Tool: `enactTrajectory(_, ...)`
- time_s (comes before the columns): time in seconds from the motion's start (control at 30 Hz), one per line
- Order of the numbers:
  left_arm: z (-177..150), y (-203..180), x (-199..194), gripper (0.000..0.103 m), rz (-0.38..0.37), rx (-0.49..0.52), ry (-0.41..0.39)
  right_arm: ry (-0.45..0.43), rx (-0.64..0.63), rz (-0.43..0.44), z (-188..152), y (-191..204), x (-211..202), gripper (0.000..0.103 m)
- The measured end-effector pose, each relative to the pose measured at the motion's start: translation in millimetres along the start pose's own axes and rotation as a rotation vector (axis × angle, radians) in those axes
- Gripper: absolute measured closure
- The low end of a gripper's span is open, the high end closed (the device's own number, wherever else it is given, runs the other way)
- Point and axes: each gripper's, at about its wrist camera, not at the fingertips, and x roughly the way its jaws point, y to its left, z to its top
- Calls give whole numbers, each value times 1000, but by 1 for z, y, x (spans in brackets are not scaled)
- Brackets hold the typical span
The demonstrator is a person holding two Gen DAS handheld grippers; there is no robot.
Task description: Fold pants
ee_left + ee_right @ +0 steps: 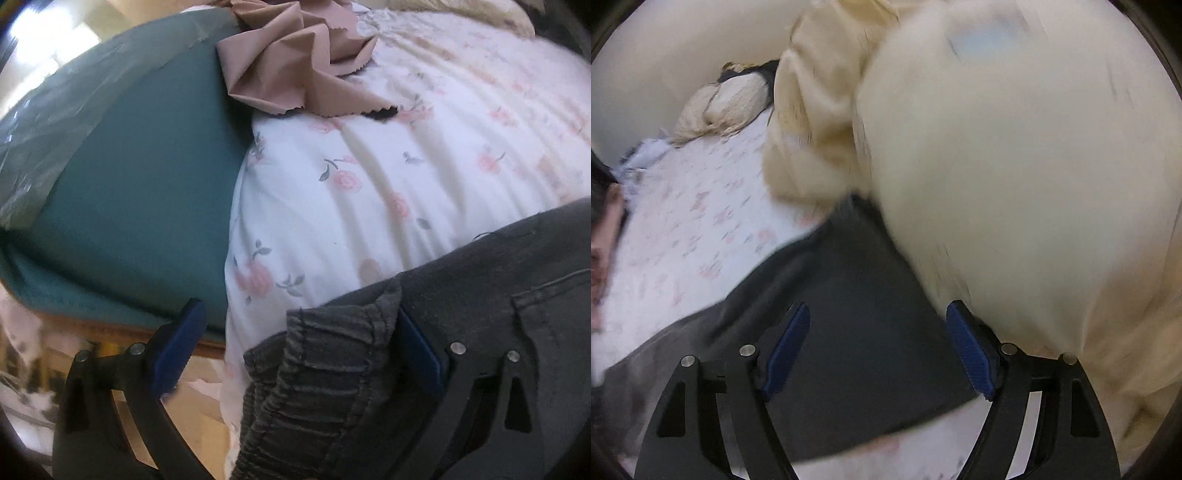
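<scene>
My left tongs [295,354] stand apart astride the dark grey pants' [461,295] elastic waistband [325,376]; my right tongs [877,350] stand apart above them on the floral bedsheet [369,177].

Dark grey pants [461,295], rose-print white sheet [369,184]

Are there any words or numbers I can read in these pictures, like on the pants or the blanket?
None can be read.
Dark grey pants: seams, a pocket and a gathered waistband, no label showing.
Floral bed cover: only pink roses, no letters.
Pink cloth: plain.
Cream pillow: a pale blue patch near its top, too blurred to tell whether it holds writing.
</scene>
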Motion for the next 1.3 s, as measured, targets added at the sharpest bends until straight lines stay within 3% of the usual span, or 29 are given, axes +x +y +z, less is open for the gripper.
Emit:
enactTrajectory(0.07, -2, -4, 4, 4, 35, 19, -11, 72, -41, 45, -18, 3, 18, 24)
enactTrajectory(0.13, -5, -4, 7, 3, 53, 7, -21, 106, -136, 17, -38, 16, 35, 25)
enactTrajectory(0.27, -7, 2, 9, 1, 71, -3, -31, 189, -115, -178, -59, 9, 84, 31)
enactTrajectory(0.33, -7, 6, 7, 1, 73, -12, -31, 171, -32, -216, -57, -7, 82, 33)
enactTrajectory(0.37, -8, 9, 6, 1, 68, -34, -31, 170, -34, -263, -56, -7, 78, 43)
enactTrajectory(0.4, -9, 10, 4, 1, 65, -45, -36, 166, -76, -333, -56, -2, 73, 46)
enactTrajectory(0.47, -12, 10, 0, 1, 71, -60, -54, 166, -130, -472, -58, 2, 65, 43)
enactTrajectory(0.5, -16, 11, -7, 1, 70, -72, -72, 162, -102, -458, -59, -2, 59, 41)
enactTrajectory(0.57, -26, 15, -26, 2, 32, -97, -87, 135, -1, -234, -62, -9, 39, 42)
enactTrajectory(0.63, -39, 28, -55, 3, -130, -173, -133, 58, 71, -111, -69, -12, 15, 28)
enactTrajectory(0.67, -45, 35, -70, 3, -193, -215, -152, 4, 127, -36, -77, -14, 4, 14)
enactTrajectory(0.7, -52, 42, -84, 3, -232, -250, -165, -31, 190, 36, -86, -16, -3, 11)
enactTrajectory(0.77, -67, 51, -106, 3, -287, -309, -153, -13, 271, 137, -105, -15, 1, 11)
enactTrajectory(0.93, -125, 58, -126, 3, -399, -464, -20, 87, 414, 327, -158, -6, 33, 11)
enactTrajectory(1.03, -159, 50, -129, 3, -418, -540, 62, 14, 467, 364, -178, 0, 33, 10)
enactTrajectory(1.13, -169, 38, -134, 3, -452, -607, 56, 16, 531, 396, -186, -2, 32, 10)
enactTrajectory(1.23, -169, 23, -120, 3, -485, -749, 67, -15, 630, 453, -194, -16, 27, 10)
enactTrajectory(1.3, -178, 19, -103, 3, -445, -887, 107, -37, 673, 497, -202, -24, 28, 10)
